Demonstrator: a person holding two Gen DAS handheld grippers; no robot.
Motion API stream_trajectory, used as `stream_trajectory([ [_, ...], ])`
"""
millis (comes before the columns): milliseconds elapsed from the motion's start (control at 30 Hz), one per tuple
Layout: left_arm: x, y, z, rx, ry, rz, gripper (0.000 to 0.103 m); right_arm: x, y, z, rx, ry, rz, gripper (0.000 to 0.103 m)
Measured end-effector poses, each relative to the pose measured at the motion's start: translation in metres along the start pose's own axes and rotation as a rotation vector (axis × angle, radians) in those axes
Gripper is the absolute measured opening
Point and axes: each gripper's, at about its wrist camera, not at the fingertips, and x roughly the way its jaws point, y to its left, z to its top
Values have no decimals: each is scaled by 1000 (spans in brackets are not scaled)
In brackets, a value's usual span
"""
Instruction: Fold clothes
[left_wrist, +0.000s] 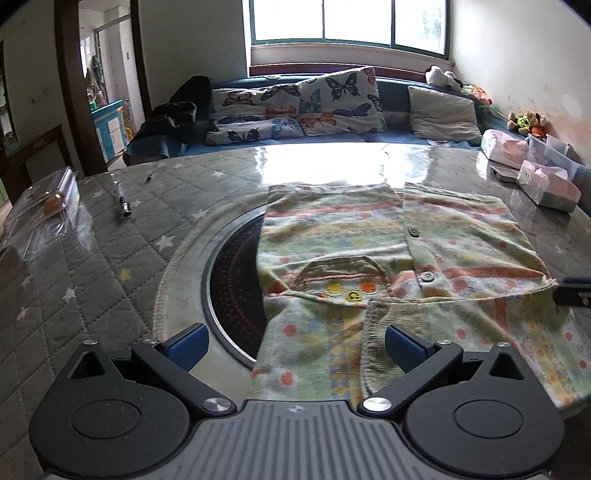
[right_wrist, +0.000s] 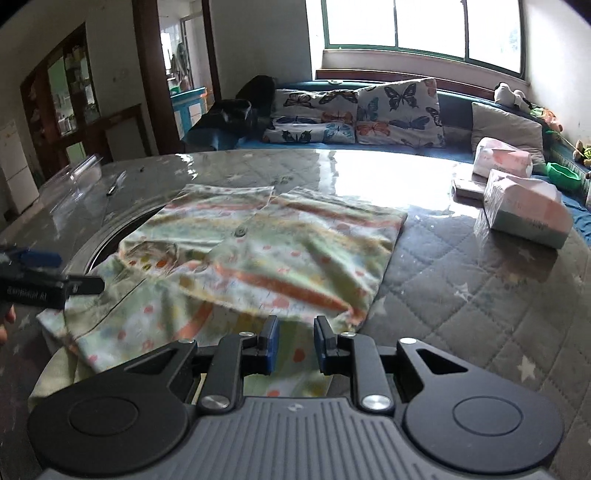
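Small patterned shirt lies partly folded on the bench

The shirt (right_wrist: 266, 254) lies in the middle of the frame on the quilted bench (right_wrist: 461, 280), its long axis running away toward the window. The right hand-held gripper (right_wrist: 293, 345) sits at the shirt's near edge, jaws narrowly apart with no cloth pinched. The left hand-held gripper (left_wrist: 295, 349) stands wide open above the collar, equally near.
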Motion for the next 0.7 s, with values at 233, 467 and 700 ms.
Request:
stream_trajectory([
  [233, 18, -10, 1, 33, 27, 16, 103, 12, -10, 1, 5, 25, -7, 20],
  [467, 24, -11, -4, 54, 36, 30, 103, -11, 3, -6, -83, 32, 25, 20],
  [700, 16, -7, -11, 77, 30, 42, 103, -29, 21, -30, -144, 69, 74, 27],
])
